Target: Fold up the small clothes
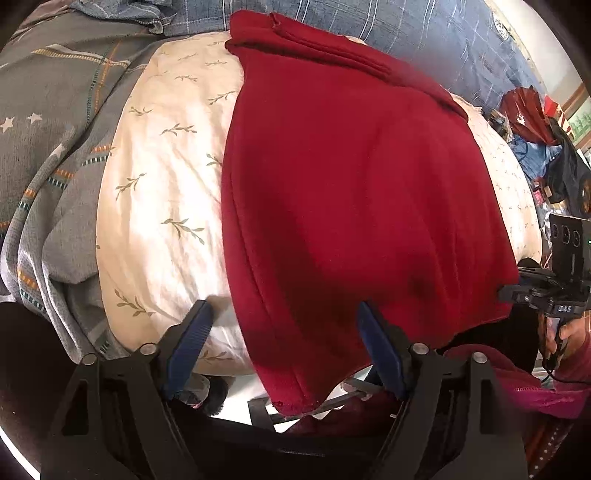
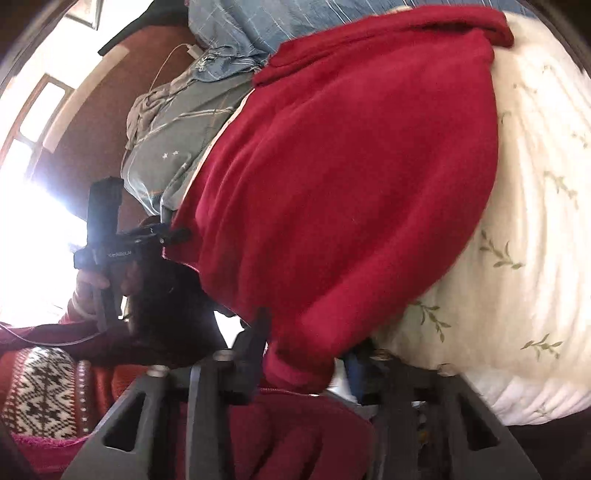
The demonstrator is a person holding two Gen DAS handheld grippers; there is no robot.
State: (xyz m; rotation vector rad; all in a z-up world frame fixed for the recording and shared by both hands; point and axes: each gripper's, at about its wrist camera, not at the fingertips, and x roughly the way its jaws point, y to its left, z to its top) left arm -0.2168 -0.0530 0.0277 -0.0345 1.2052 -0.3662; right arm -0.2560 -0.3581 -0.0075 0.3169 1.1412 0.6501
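Observation:
A dark red knitted garment [image 1: 351, 177] lies spread over a cream leaf-print quilt [image 1: 166, 192], its near hem hanging over the bed edge. My left gripper [image 1: 284, 325] is open, its blue-padded fingers [image 1: 188, 339] standing either side of the hem's left part without gripping it. In the right wrist view the same garment [image 2: 351, 177] fills the middle. My right gripper [image 2: 306, 343] has its jaws wide apart around a bunched lower corner of the garment [image 2: 295, 369]. The left gripper also shows in the right wrist view [image 2: 173, 236] at the garment's left edge.
A grey star-and-stripe blanket [image 1: 48, 147] lies left of the quilt and a blue checked blanket [image 1: 406, 29] behind it. Cluttered bags [image 1: 535, 122] stand far right. The person's patterned sweater [image 2: 40, 398] is at lower left in the right wrist view.

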